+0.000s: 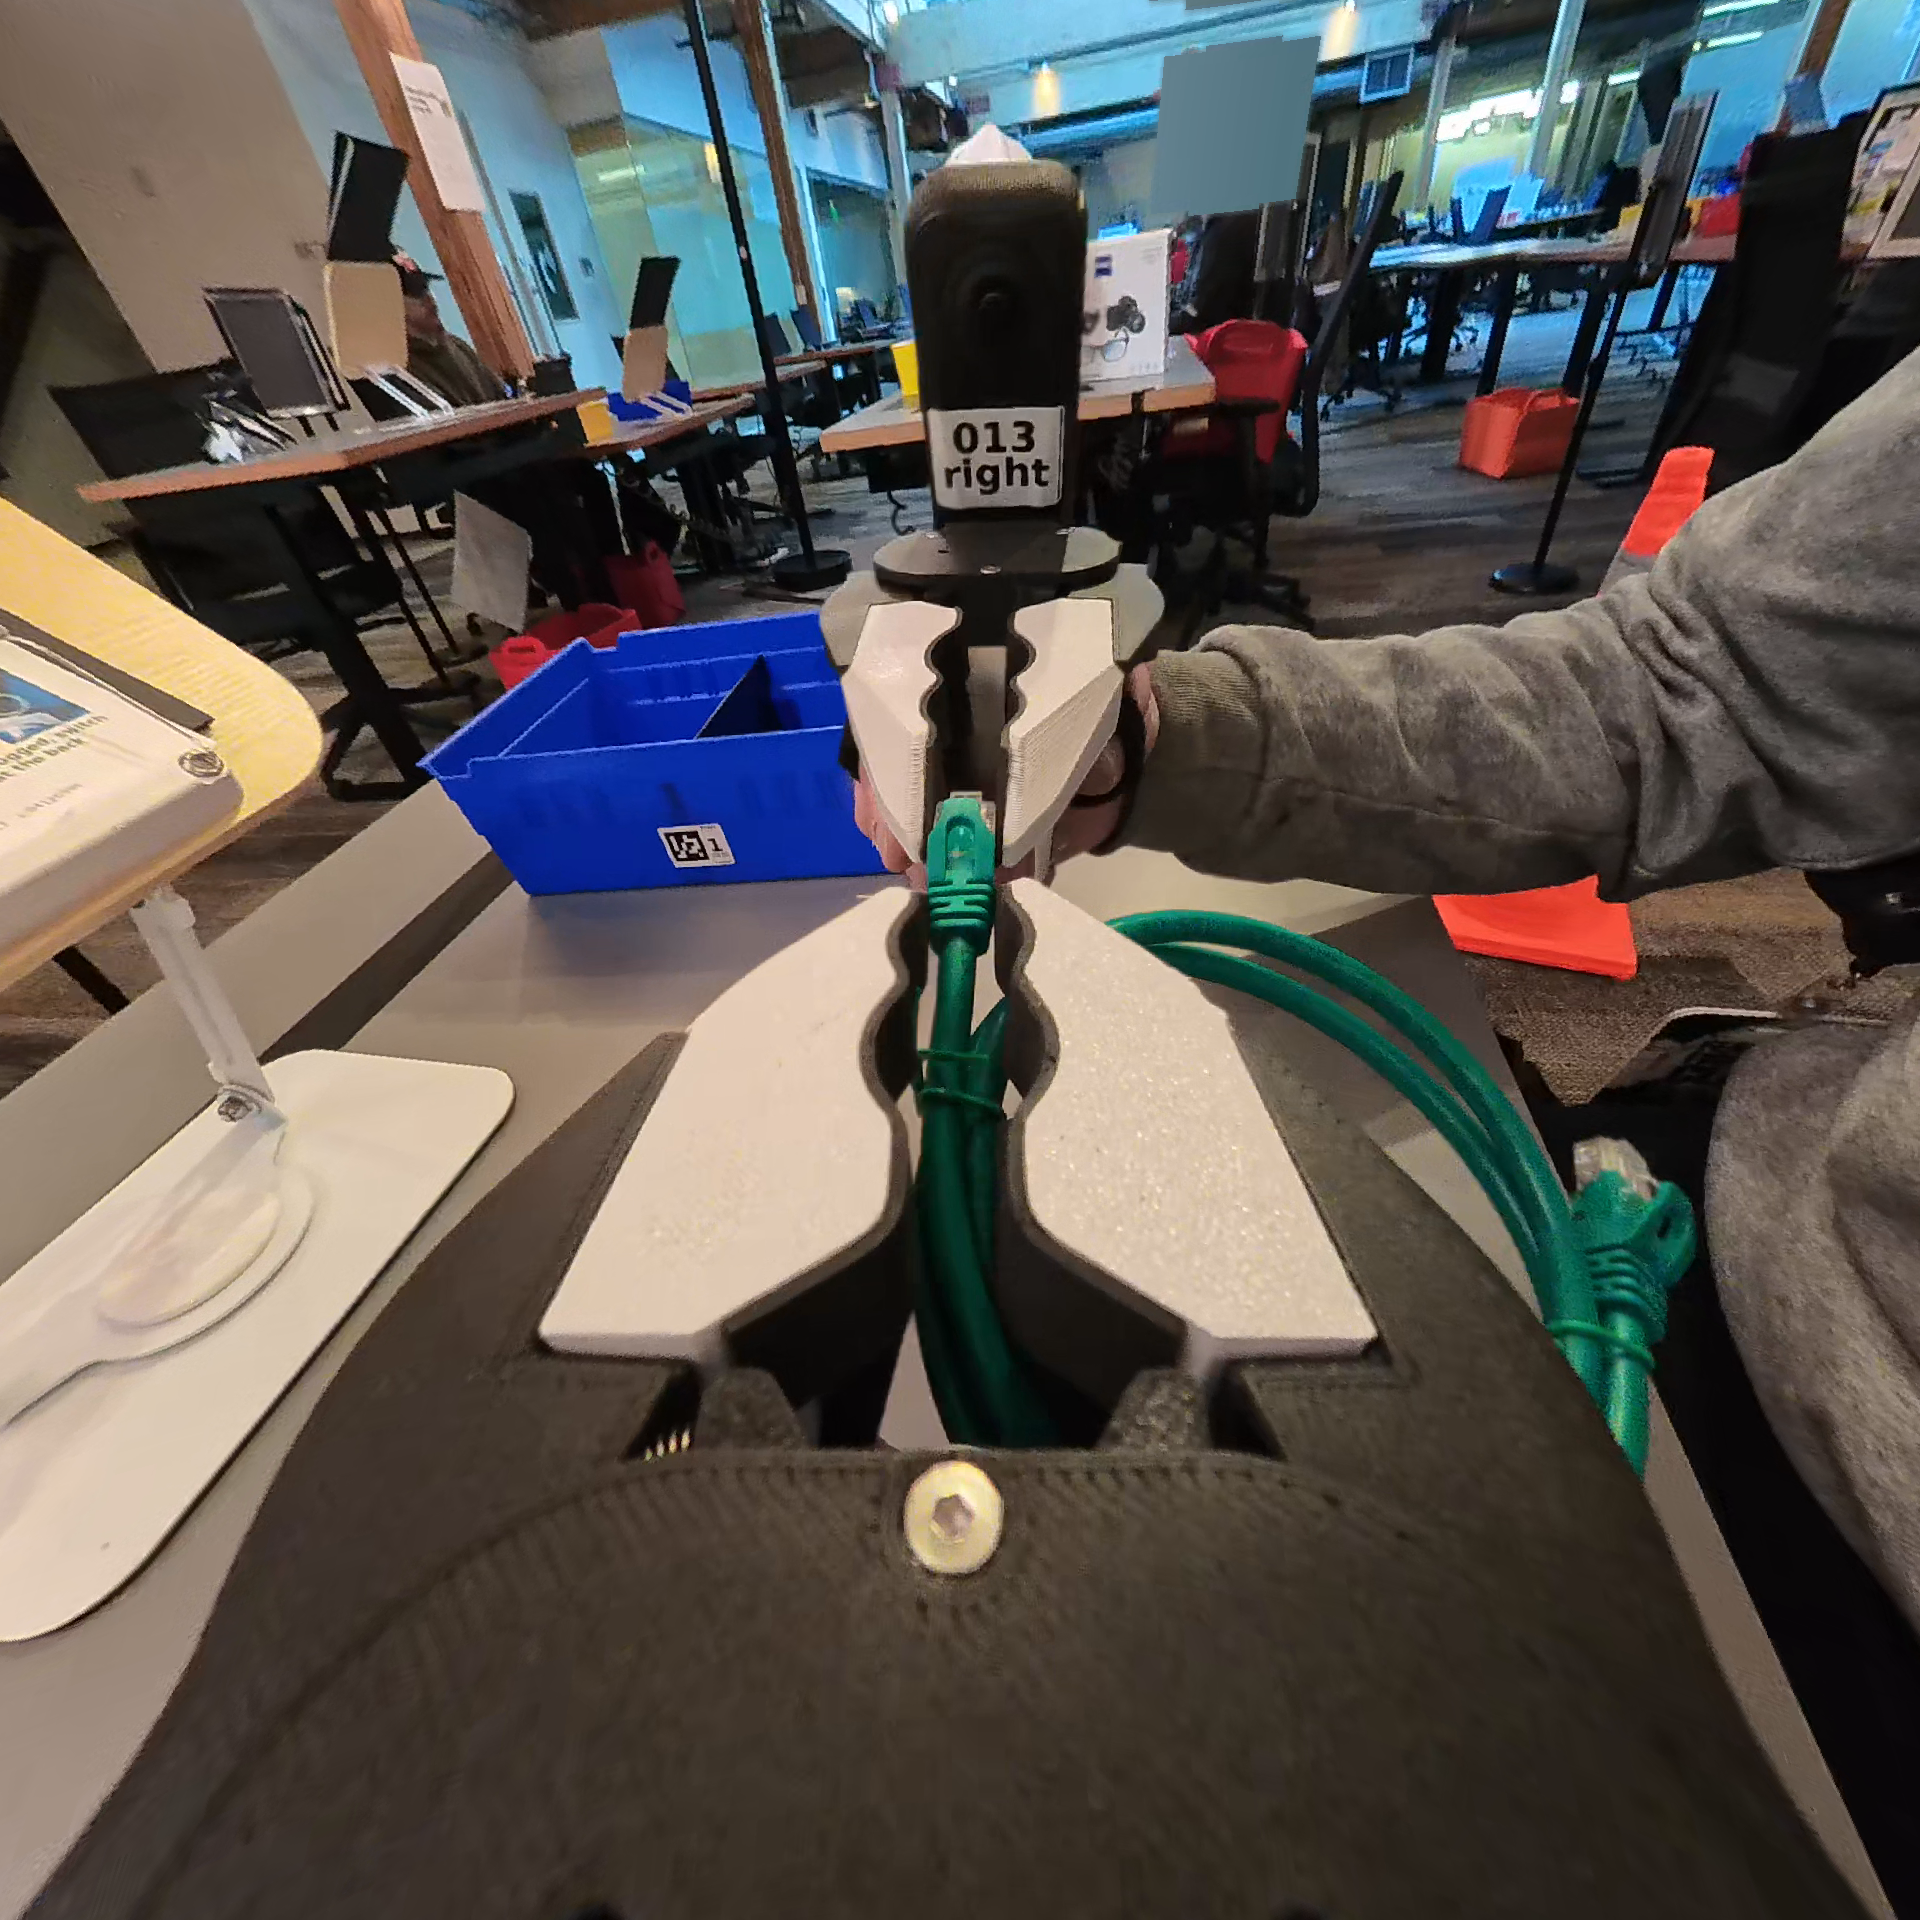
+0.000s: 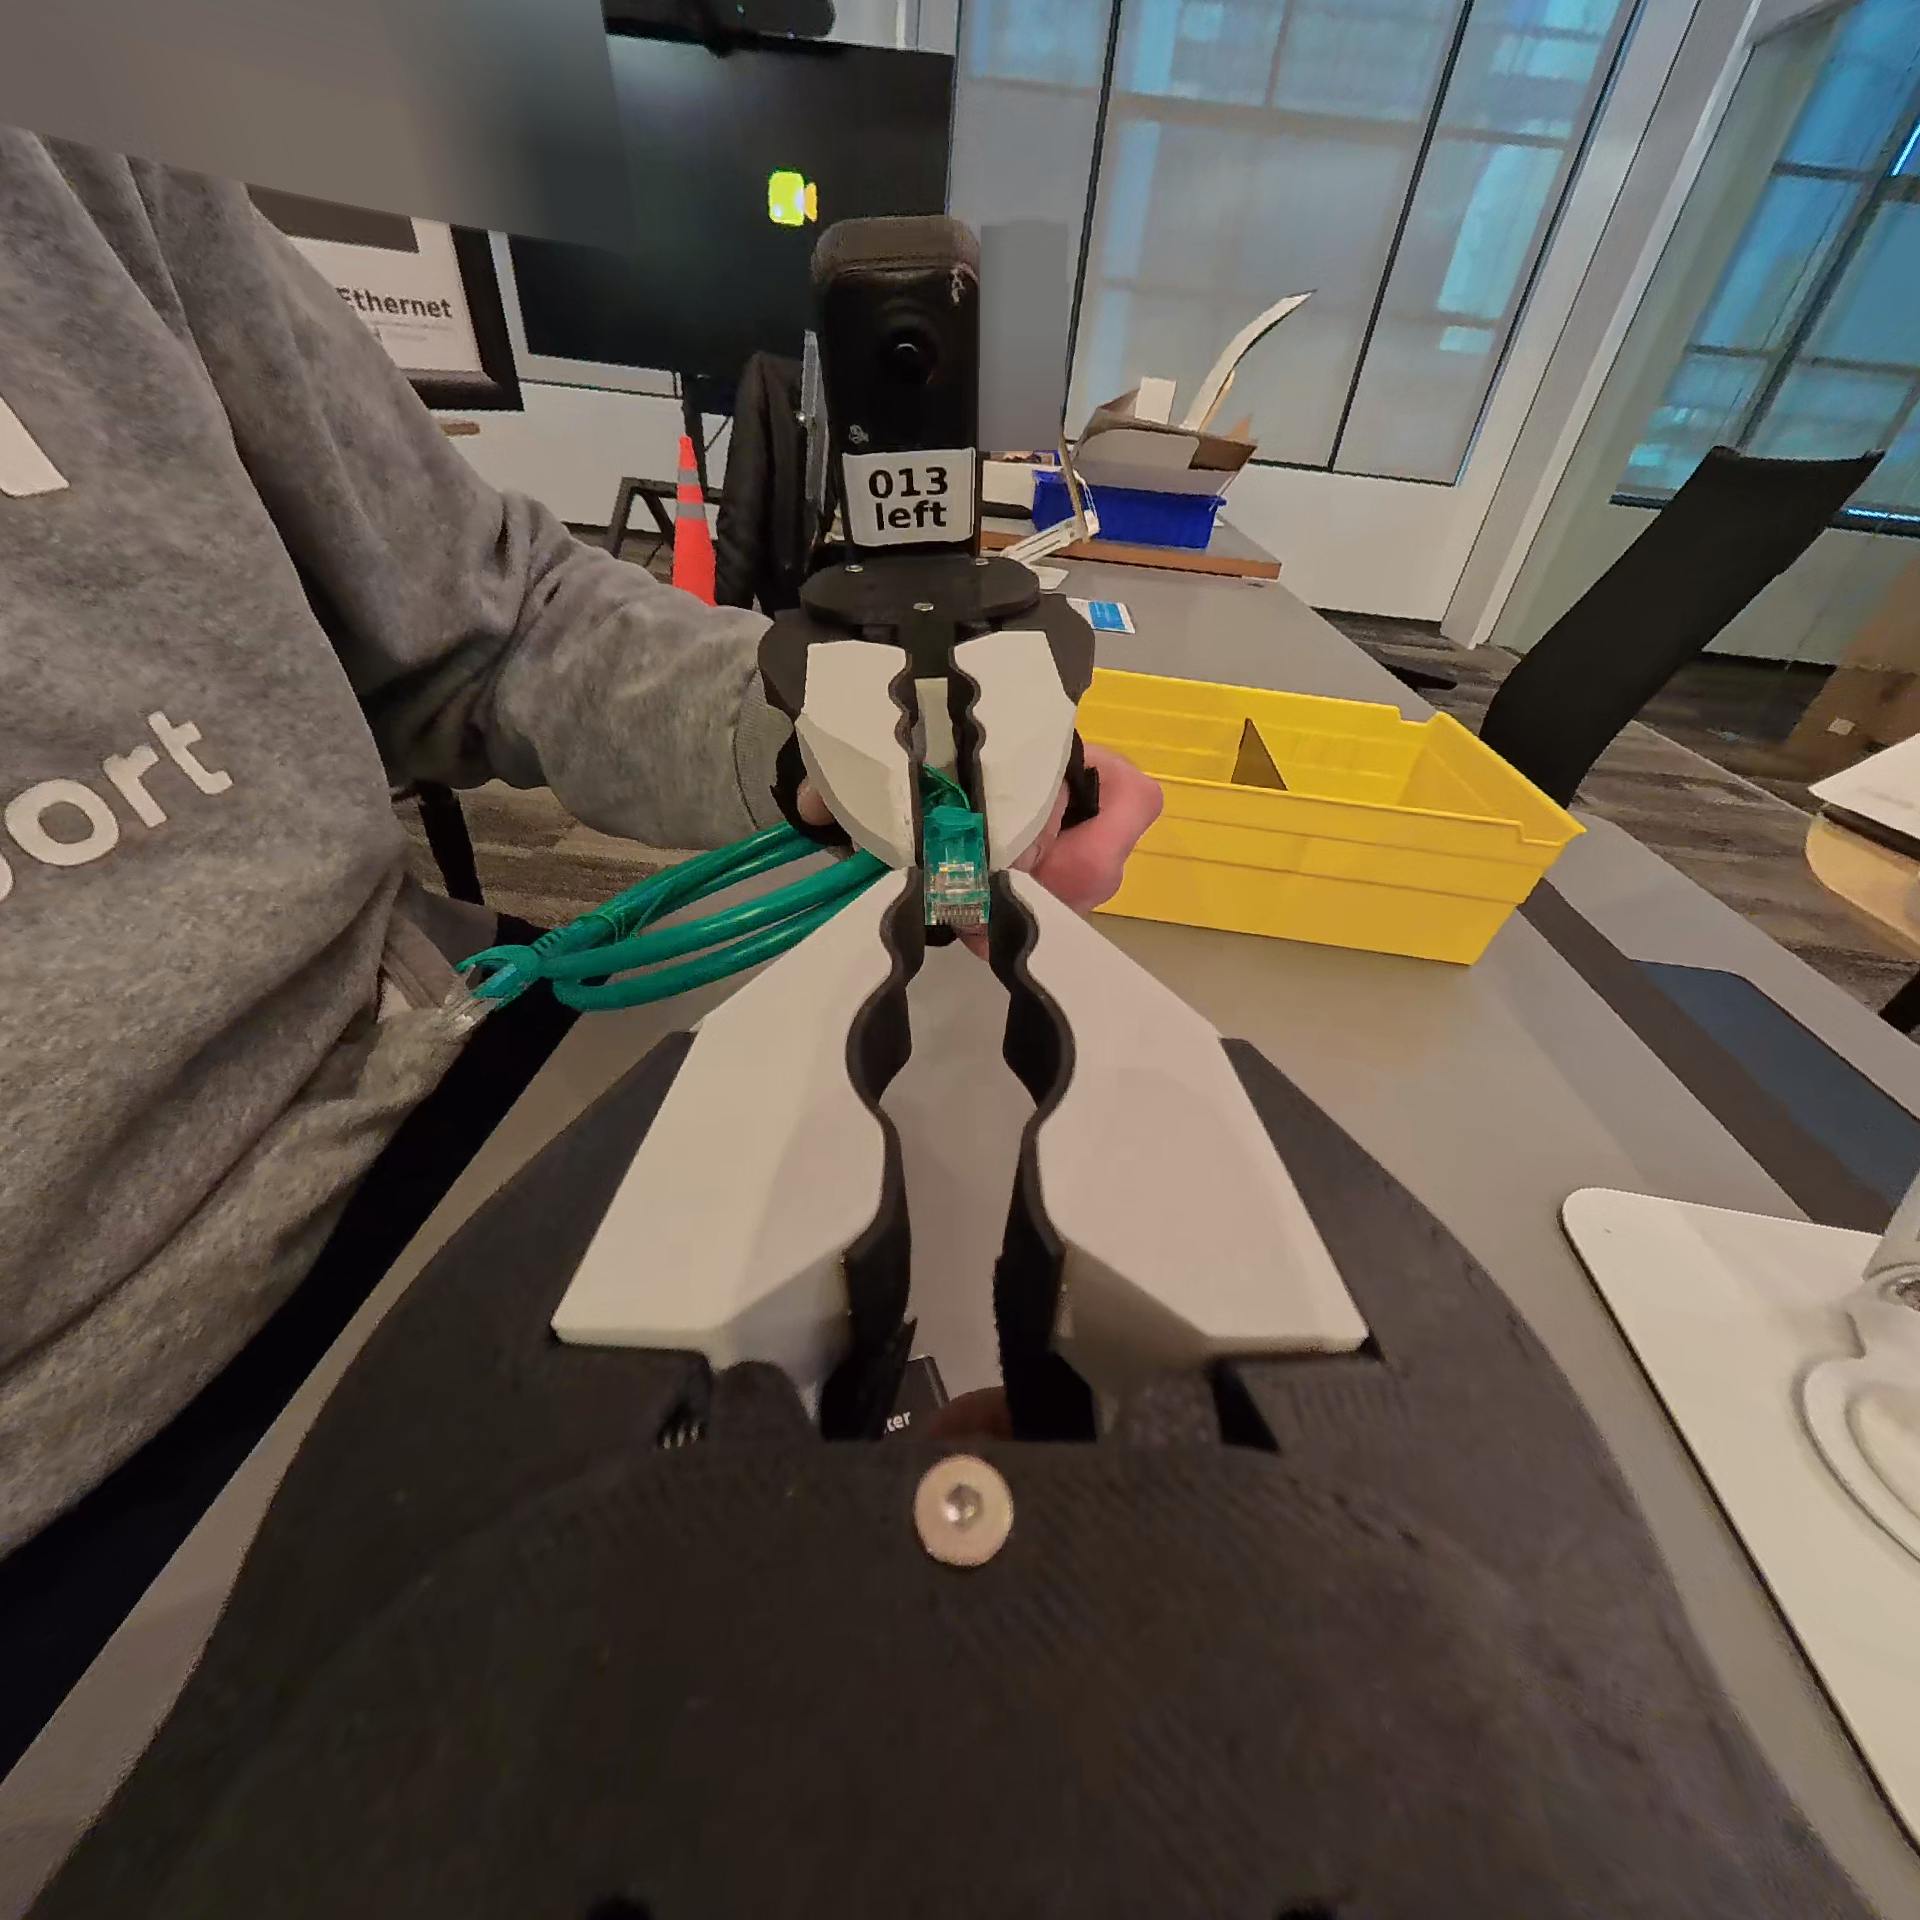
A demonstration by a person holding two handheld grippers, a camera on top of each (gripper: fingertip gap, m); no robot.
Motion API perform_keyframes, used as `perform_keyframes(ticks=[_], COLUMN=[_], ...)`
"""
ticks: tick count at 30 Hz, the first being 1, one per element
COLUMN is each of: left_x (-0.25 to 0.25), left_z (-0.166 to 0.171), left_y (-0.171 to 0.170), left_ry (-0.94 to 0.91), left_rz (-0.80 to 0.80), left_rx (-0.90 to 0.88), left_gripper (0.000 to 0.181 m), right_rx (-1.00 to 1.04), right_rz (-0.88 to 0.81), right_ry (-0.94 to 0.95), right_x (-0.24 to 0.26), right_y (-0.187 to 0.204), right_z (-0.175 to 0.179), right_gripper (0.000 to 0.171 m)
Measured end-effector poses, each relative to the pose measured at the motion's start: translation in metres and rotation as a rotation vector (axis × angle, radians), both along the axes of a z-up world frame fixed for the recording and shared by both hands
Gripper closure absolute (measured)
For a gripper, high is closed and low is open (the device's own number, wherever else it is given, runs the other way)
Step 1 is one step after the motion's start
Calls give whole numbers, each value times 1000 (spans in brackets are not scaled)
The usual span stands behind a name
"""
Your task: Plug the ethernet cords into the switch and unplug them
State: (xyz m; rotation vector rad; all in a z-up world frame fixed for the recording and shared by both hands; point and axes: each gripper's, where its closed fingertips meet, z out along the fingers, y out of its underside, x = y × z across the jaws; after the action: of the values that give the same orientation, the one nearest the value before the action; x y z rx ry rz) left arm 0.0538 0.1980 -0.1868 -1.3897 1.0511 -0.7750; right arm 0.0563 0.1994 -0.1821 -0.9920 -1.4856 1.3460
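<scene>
A green ethernet cord point(image 1: 961, 1143), tied in a coil, runs between my left gripper's fingers. My left gripper point(image 1: 961, 899) is shut on the cord's boot just behind the clear plug point(image 1: 966, 816). My right gripper point(image 1: 964, 836) faces it tip to tip, with its fingertips closed around that plug. In the right wrist view the plug point(image 2: 956, 883) sits between my right gripper's tips point(image 2: 954, 896), and the left gripper point(image 2: 951, 821) holds the cord behind it. The cord's other plug point(image 1: 1616, 1184) hangs loose by the person's lap. No switch is clearly in view.
A blue bin point(image 1: 644, 769) stands on the grey table point(image 1: 582, 966) behind the grippers. A yellow bin point(image 2: 1299, 831) shows in the right wrist view. A white stand base point(image 1: 208, 1247) lies to one side. The person's grey sleeve point(image 1: 1455, 727) reaches in. Left and right tips are no more than a few centimetres apart.
</scene>
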Motion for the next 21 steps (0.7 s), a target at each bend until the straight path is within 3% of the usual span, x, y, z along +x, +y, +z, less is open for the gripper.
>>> perform_keyframes(ticks=[10,21], left_x=[3,1], left_z=[4,-1], left_y=[-2,2], left_ry=[-34,77], left_rz=[-7,11], left_rx=[-29,-24], left_gripper=[170,170], right_rx=[-55,7], right_rz=[21,-34], right_ry=[63,17], right_x=[3,7], right_y=[-2,4], right_z=[4,0], right_gripper=[162,161])
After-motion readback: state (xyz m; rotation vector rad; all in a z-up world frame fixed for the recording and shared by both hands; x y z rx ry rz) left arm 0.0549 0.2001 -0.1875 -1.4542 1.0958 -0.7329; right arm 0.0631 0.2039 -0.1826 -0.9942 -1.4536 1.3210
